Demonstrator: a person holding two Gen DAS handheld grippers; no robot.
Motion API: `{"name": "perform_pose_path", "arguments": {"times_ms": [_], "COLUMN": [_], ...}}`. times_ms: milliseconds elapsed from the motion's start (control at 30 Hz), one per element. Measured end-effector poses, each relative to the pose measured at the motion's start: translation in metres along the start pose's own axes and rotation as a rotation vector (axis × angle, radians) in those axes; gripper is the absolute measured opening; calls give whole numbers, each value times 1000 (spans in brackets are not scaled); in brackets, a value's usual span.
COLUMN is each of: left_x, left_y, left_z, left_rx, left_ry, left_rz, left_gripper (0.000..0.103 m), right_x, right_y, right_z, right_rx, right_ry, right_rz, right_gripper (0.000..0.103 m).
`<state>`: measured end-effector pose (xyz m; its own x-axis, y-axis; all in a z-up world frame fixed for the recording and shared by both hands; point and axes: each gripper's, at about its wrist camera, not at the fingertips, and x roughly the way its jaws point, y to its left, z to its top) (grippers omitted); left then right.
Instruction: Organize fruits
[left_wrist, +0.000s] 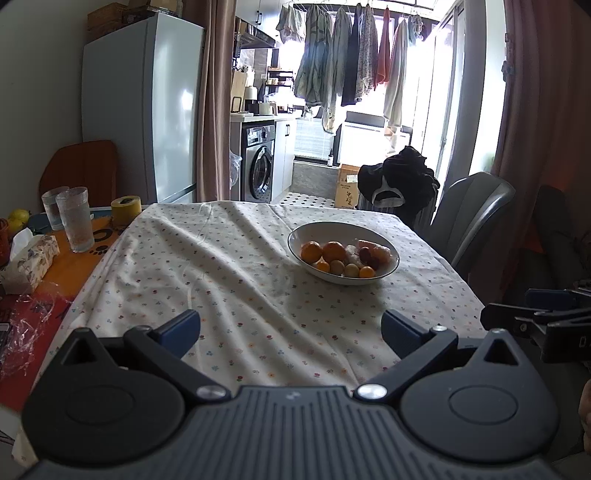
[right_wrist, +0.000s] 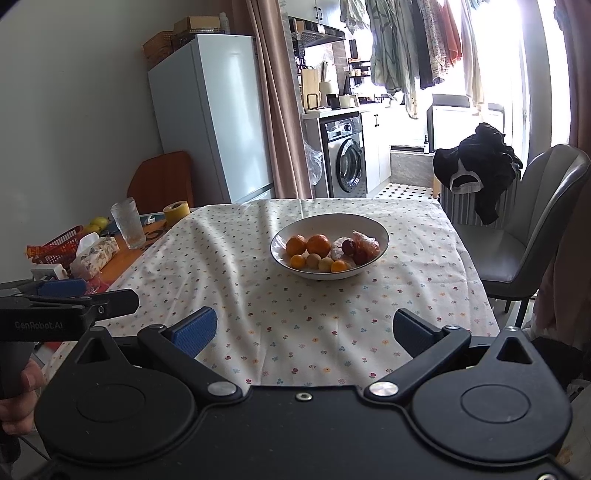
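A white bowl (left_wrist: 391, 271) of fruit sits right of centre on the floral tablecloth (left_wrist: 229, 280), beyond the wide-spread left gripper (left_wrist: 290, 330).

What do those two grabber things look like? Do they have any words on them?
Both are black plastic with round hinge discs, silver screws and ribbed tops. The left gripper and right gripper each have two blue ridged fingertip pads. Seen from the side, the left one carries grey "GenRobot.AI" lettering.

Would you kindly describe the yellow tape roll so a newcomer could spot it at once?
Start at the tablecloth and look past its far left corner. The tape roll stands there beside the drinking glass; it is the only squat, solid yellow cylinder, unlike the tall clear glass.
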<state>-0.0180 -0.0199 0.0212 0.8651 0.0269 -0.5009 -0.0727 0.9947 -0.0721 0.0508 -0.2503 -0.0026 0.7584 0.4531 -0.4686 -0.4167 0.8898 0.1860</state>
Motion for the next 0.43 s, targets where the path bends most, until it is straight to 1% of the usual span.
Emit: {"name": "perform_pose_path", "arguments": {"times_ms": [67, 167, 433], "left_x": [0, 1, 1], "left_y": [0, -1, -2], "left_z": [1, 1, 1], "left_rx": [-7, 2, 5], "left_ry": [7, 4, 8], "left_rz": [-14, -4, -9], "left_gripper": [103, 103, 103], "right_x": [0, 1, 1], "right_y": [0, 1, 0], "right_z": [0, 0, 1], "right_rx": [-1, -3, 0], "right_ry": [2, 4, 4], "right_rz": [2, 4, 2], "right_gripper": [103, 103, 103]}}
